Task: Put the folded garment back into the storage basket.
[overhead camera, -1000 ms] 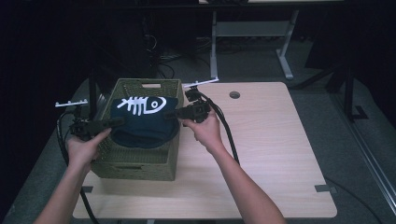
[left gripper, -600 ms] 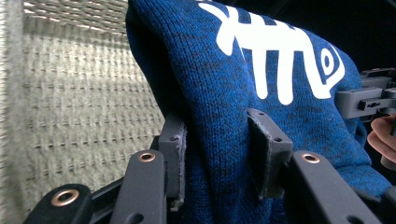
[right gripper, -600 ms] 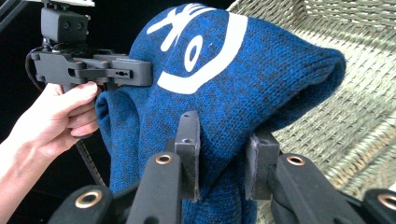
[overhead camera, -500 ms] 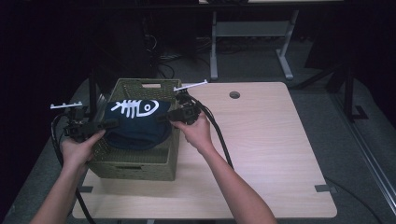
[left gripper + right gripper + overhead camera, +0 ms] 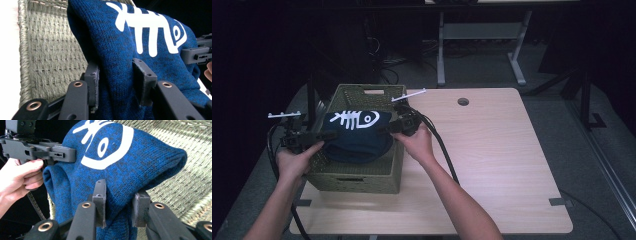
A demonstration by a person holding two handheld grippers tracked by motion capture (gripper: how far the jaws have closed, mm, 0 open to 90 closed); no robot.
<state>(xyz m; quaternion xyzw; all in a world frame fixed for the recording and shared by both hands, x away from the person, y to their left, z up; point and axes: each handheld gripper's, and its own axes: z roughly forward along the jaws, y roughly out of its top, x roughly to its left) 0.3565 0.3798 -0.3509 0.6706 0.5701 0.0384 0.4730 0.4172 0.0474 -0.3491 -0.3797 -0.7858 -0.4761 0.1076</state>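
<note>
A dark blue knit garment (image 5: 357, 137) with a white fish-skeleton print hangs over the olive woven basket (image 5: 357, 177), stretched between both grippers. My left gripper (image 5: 329, 135) is shut on the garment's left edge, and its pads pinch a fold of the knit (image 5: 140, 37) in the left gripper view (image 5: 116, 75). My right gripper (image 5: 387, 130) is shut on the right edge; the right gripper view shows its pads squeezing the cloth (image 5: 120, 170) at the jaws (image 5: 120, 205). The garment's lower part sags inside the basket.
The basket stands on the left part of a light wooden table (image 5: 502, 165), which has a round cable hole (image 5: 463, 101) near its far edge. Its woven wall (image 5: 47, 50) is close beside the left jaws. Cables trail from both grippers. Dark floor and a desk frame lie beyond.
Both hands have shifted a little to the left and sunk, carrying the garment lower over the basket. Both grips on the cloth are unchanged.
</note>
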